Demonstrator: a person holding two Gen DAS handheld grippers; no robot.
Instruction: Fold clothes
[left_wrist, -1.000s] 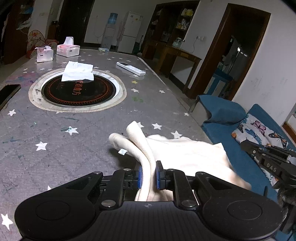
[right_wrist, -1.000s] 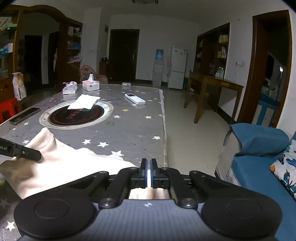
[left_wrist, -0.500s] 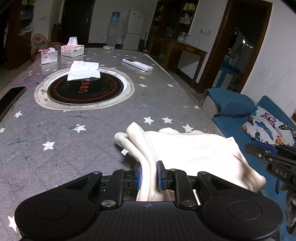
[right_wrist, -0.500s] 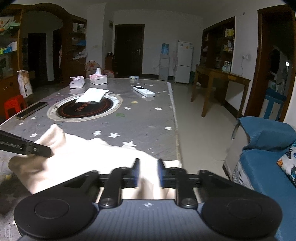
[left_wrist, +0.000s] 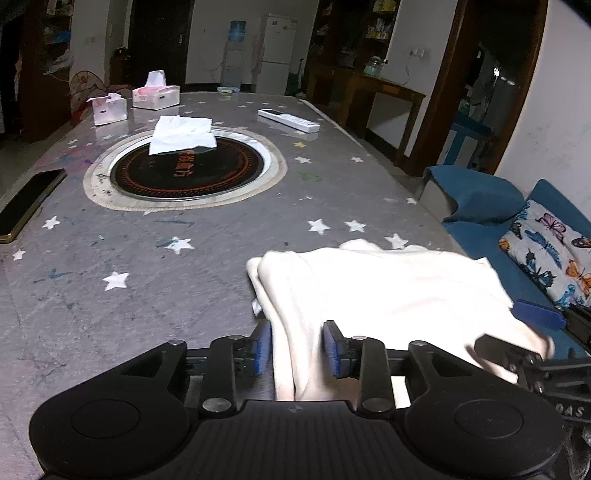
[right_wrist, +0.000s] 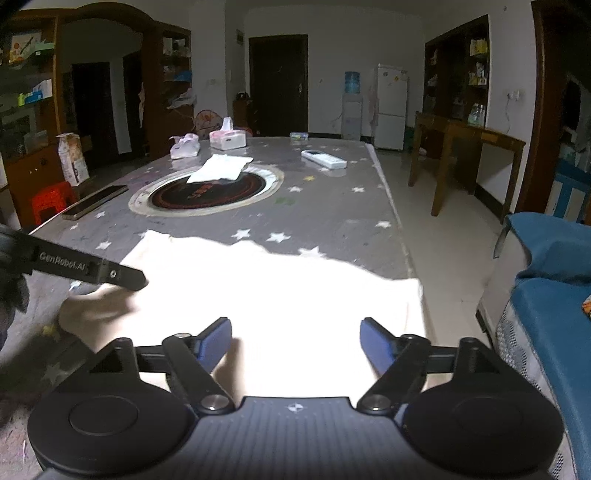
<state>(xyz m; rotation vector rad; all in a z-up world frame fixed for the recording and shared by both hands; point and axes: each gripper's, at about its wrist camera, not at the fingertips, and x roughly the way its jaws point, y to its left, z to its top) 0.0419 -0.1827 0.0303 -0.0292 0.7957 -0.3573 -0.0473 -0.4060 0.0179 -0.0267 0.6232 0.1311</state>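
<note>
Since a second ago both grippers have let go: the right gripper (right_wrist: 295, 341) is spreading wide, the left gripper (left_wrist: 297, 349) is opening around loose folds of the cream garment (right_wrist: 280, 295), which lies on the desk's (left_wrist: 184, 258) near corner. Two tissue boxes (left_wrist: 157, 96) hold tissues.

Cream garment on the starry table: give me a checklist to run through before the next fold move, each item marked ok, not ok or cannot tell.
1. Right gripper clear of the cream garment: ok, jaws opening wide, cloth lies under them, pads apart from it.
2. Left gripper released: not ok, jaws opening but a bunched fold is between the pads.
3. Garment fully on the table: cannot tell, its right edge lies at the table edge.
4. Garment flat: not ok, left end is humped.
5. Remote control and tissue clear of the garment: ok.
</note>
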